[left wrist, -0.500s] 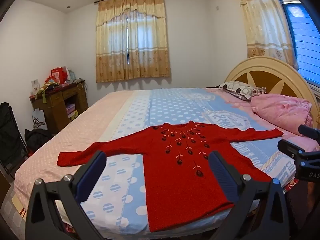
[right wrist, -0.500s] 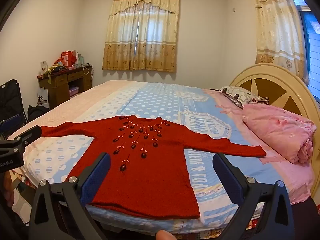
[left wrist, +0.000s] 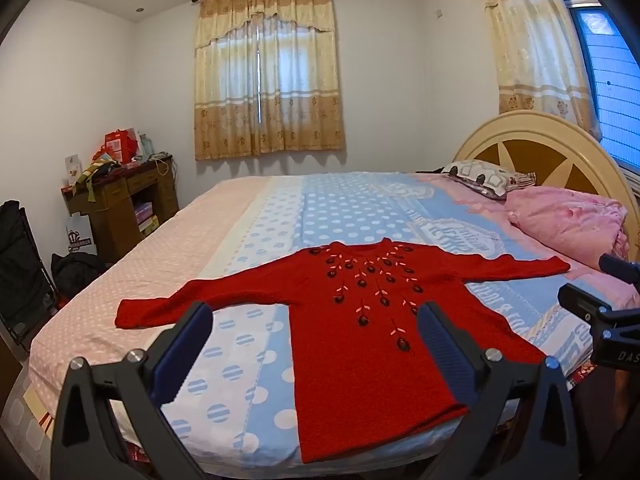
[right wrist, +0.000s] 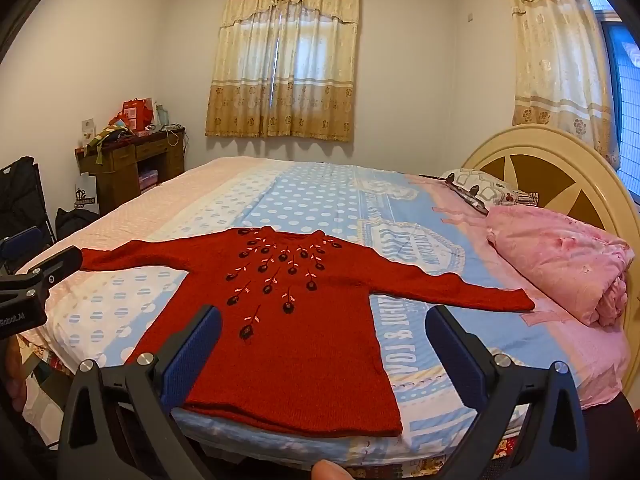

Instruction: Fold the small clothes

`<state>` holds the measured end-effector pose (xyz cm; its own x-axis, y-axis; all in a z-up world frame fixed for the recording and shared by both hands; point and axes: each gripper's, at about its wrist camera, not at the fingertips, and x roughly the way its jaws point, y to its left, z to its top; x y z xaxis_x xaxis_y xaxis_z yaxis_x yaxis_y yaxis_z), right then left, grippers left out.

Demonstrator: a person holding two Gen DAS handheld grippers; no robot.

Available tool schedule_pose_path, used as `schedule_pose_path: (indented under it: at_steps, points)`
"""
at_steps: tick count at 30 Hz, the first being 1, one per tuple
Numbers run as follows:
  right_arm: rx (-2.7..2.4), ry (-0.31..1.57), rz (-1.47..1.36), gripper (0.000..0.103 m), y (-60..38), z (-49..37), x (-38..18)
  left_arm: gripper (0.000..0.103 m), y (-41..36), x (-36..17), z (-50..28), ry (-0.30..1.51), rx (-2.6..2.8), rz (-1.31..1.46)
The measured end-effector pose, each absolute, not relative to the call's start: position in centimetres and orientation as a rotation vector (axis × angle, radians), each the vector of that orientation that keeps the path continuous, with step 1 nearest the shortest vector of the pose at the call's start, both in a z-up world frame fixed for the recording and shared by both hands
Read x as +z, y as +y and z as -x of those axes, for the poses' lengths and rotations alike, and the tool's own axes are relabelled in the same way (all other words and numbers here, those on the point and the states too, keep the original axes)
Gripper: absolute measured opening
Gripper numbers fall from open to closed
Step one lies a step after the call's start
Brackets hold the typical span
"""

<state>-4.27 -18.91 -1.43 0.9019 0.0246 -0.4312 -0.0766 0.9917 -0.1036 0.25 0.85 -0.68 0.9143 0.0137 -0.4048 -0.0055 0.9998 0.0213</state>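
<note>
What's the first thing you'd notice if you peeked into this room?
A bright red sweater with dark little flowers, spread flat with both sleeves out, near the front edge of the bed. Then a puffy pink quilt bunched by the round headboard, right of the sweater. Both claws are open and empty.

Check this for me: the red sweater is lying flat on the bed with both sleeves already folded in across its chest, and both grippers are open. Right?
Not quite. The red sweater does lie flat on the bed, but both sleeves are spread straight out to the sides, not folded in; the right wrist view shows this clearly. The left gripper and right gripper are indeed open, holding nothing.
</note>
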Motion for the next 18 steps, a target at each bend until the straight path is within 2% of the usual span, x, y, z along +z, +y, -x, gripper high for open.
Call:
schedule_pose_path:
  at_steps: [18]
  points:
    - [0.053,0.470,0.111,0.102,-19.51,3.87,-1.96,0.103,0.96,-1.33,-0.84,0.433,0.027,-0.017]
